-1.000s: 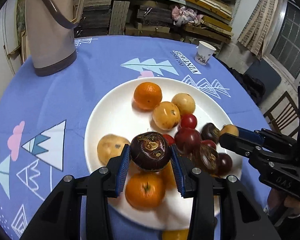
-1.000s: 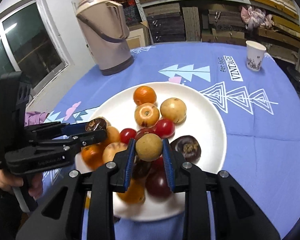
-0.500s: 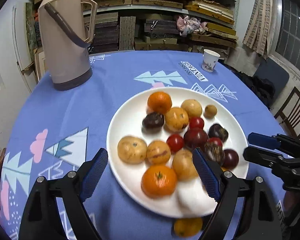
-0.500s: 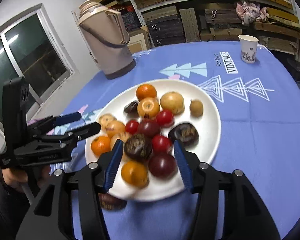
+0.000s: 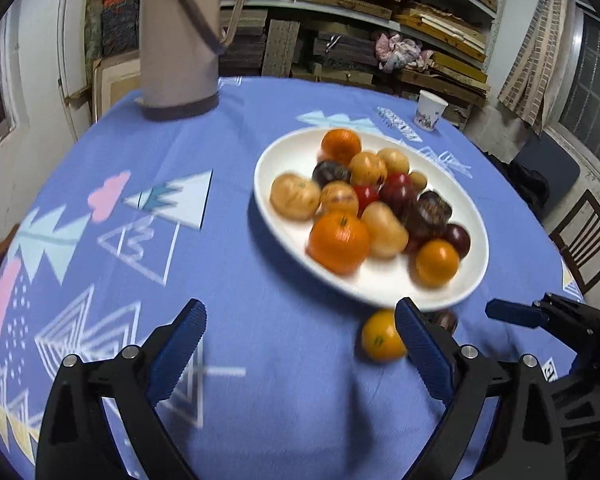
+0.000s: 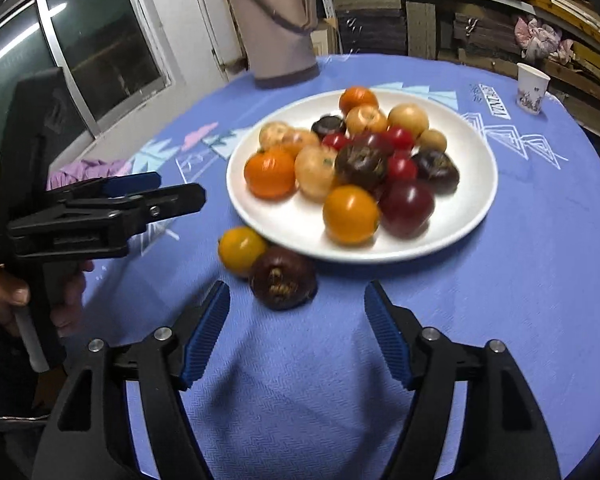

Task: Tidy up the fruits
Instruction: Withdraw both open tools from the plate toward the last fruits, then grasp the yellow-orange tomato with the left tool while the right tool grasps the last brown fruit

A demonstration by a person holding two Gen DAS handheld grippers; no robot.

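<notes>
Two fruits lie off the round white ceramic plate [image 6: 476, 184]: a small yellow-orange round fruit [image 6: 241, 250] touching the plate's near rim, and a dark purple-brown round fruit with a dried calyx [image 6: 283, 278] touching that yellow one, just on the near side of the rim, both on the blue patterned tablecloth [image 6: 520, 280]. The rest of the fruit, orange, tan, red and dark purple, is heaped on the plate. The right gripper [image 6: 296, 334] hangs over the cloth on the near side of the plate; its jaws have just been opening and now stand spread with nothing between them, the dark fruit lying just beyond their tips. The left gripper [image 5: 300, 346] has likewise just been opening and stands very wide and empty, the yellow fruit showing beside its right-hand pad at the plate's near rim. The step in hand looks like collecting these two strays. To do it well, centre the fingers on one fruit at a time and close gently across its widest part, since round fruit rolls away from a glancing pad. Taking the dark fruit first should avoid nudging its neighbour against the plate.
</notes>
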